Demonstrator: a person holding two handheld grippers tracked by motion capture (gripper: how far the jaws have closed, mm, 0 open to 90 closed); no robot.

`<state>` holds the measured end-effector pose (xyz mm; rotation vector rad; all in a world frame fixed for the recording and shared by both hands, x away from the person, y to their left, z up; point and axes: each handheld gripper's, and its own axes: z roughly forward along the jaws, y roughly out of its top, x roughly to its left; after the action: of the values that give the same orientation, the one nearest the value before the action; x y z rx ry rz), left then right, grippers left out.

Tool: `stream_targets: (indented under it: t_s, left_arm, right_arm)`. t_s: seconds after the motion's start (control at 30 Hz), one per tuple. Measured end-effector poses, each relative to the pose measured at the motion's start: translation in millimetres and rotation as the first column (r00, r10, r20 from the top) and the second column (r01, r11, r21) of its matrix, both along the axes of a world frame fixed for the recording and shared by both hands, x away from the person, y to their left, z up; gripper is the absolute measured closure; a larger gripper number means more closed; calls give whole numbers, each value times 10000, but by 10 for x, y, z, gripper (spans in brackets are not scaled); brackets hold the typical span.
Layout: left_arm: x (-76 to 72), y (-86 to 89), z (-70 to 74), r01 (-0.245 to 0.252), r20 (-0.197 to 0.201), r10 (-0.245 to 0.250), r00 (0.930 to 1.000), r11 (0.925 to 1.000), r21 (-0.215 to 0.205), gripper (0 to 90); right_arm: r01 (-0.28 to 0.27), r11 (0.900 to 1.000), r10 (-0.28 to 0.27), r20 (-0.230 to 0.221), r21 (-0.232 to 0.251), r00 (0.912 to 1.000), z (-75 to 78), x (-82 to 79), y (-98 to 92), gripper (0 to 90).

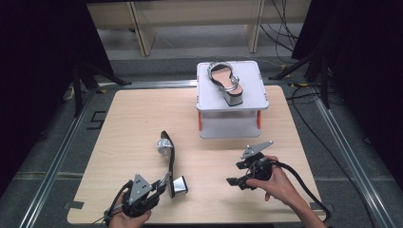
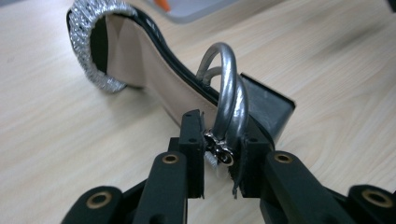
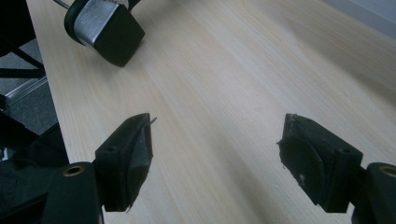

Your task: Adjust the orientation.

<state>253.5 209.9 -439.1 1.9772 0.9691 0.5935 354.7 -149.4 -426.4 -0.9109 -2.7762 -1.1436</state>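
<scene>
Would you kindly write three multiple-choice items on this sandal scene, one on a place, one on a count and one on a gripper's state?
1. Where is the second sandal?
A. on the grey rack
B. on the floor
C. in the right gripper

2. How many sandals are in sight?
A. one
B. two
C. four

3. How does the left gripper stand?
A. wide open over bare wood
B. shut on nothing
C. shut on the silver strap of the near sandal

Answers:
1 A, the high view shows it lying on the rack's top shelf.
2 B, one lies on the table, one on the rack.
3 C, the left gripper view shows both pads pressing the strap at its buckle.
</scene>
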Motion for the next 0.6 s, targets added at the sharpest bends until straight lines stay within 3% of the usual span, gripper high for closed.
stream_targets:
  t_s: [0.1, 0.17, 0.23, 0.27, 0.4, 0.5, 0.6]
  left_arm:
    - [65, -85, 67, 298, 259, -299, 9992, 9995, 40, 760]
    - [81, -115, 96, 318, 182, -321, 9993, 9994, 139, 760]
    - [191, -230, 138, 710, 198, -709, 9973, 9975, -19, 760]
    - [239, -272, 144, 752, 179, -747, 9970, 9967, -292, 760]
    - [439, -447, 185, 1016, -124, -1017, 9947, 9947, -145, 760]
    - [534, -588, 138, 1093, -557, -1100, 9924, 9939, -156, 758]
    - [568, -680, 129, 1248, -616, -1272, 9900, 9913, -425, 757]
  right_arm:
    - [-13, 10000, 13, 13, -16, 10000, 4, -4, -7, 262]
    - [2, 10000, -2, 51, -55, 10000, 7, 2, -13, 261]
    - [56, 10000, -56, 4, -24, 10000, 6, 5, -16, 261]
    - [201, 9998, -201, -100, -12, 9997, 9, 1, -16, 261]
    - [101, 9999, -101, 46, -126, 9999, 2, 23, -24, 261]
    - [159, 9998, -161, -132, -156, 9998, 3, 13, -28, 258]
    - [54, 9999, -54, 8, -160, 10000, 1, 31, -35, 257]
